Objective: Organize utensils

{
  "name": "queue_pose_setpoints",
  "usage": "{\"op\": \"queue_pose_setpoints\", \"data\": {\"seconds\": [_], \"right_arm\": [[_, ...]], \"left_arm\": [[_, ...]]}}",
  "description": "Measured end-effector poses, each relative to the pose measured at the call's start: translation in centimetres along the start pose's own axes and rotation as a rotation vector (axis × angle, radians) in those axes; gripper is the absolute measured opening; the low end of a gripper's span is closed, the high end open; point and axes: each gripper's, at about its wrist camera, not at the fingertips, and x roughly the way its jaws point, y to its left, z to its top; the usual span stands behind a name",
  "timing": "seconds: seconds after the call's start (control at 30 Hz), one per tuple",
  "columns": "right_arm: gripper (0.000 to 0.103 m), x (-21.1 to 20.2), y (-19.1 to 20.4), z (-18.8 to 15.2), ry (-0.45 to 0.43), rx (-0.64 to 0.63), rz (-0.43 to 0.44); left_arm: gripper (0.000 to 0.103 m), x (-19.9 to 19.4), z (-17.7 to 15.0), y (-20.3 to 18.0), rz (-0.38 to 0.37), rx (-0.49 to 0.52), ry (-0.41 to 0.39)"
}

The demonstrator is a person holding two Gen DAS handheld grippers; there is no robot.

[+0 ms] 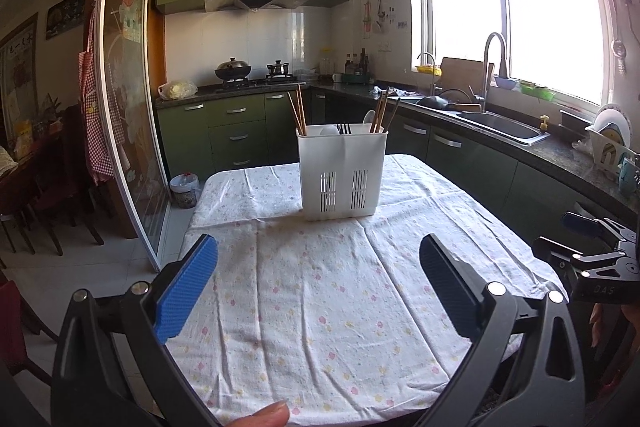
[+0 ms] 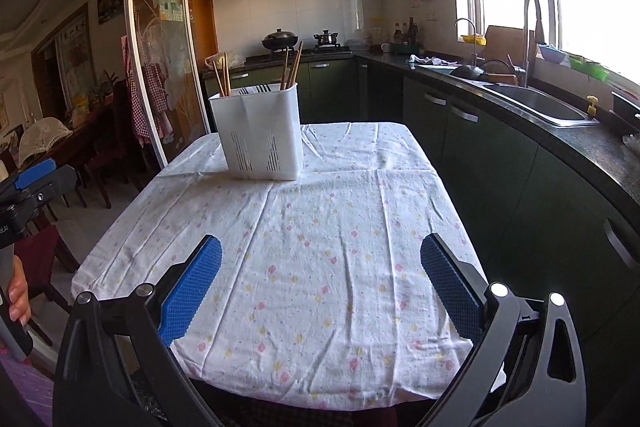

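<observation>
Both claws, left gripper (image 1: 318, 291) and right gripper (image 2: 320, 291), gape empty above the floral tablecloth (image 2: 320, 227). Reaching the white slotted plastic utensil caddy (image 1: 342, 173) at the table's far end carelessly could topple it, spilling wooden chopsticks (image 1: 298, 111).

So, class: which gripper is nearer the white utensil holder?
Hard to say; perhaps the left. The left gripper faces the utensil holder almost head-on; the right gripper has it ahead and off to its left.

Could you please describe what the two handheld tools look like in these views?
Both look alike: the left tool and the right tool each have a black angular frame with cut-out arms, silver round bolt heads at the joints, and two fingers faced with textured blue pads. The right tool's black side shows white lettering, too small to read reliably.
</observation>
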Motion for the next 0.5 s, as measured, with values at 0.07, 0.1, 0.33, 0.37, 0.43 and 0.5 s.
{"op": "queue_pose_setpoints", "data": {"seconds": [0.07,0.1,0.33,0.37,0.43,0.5], "right_arm": [[0.098,0.1,0.0,0.2,0.000,0.004,0.007],[0.098,0.1,0.1,0.3,0.000,0.003,0.008],[0.098,0.2,0.7,0.6,0.004,-0.011,0.025],[0.098,0.2,0.8,0.6,0.003,-0.013,0.027],[0.098,0.3,1.0,0.6,0.003,-0.018,0.029],[0.098,0.4,1.1,0.6,0.006,-0.019,0.029]], "left_arm": [[0.096,0.1,0.0,0.0,0.003,-0.003,0.000],[0.096,0.1,0.0,0.0,0.003,-0.005,0.001],[0.096,0.1,-0.2,0.3,0.007,-0.018,0.005],[0.096,0.1,-0.1,0.4,0.005,-0.022,0.006],[0.096,0.2,-0.2,0.6,-0.003,-0.039,0.009],[0.096,0.3,-0.2,0.9,-0.006,-0.052,0.011]]}}
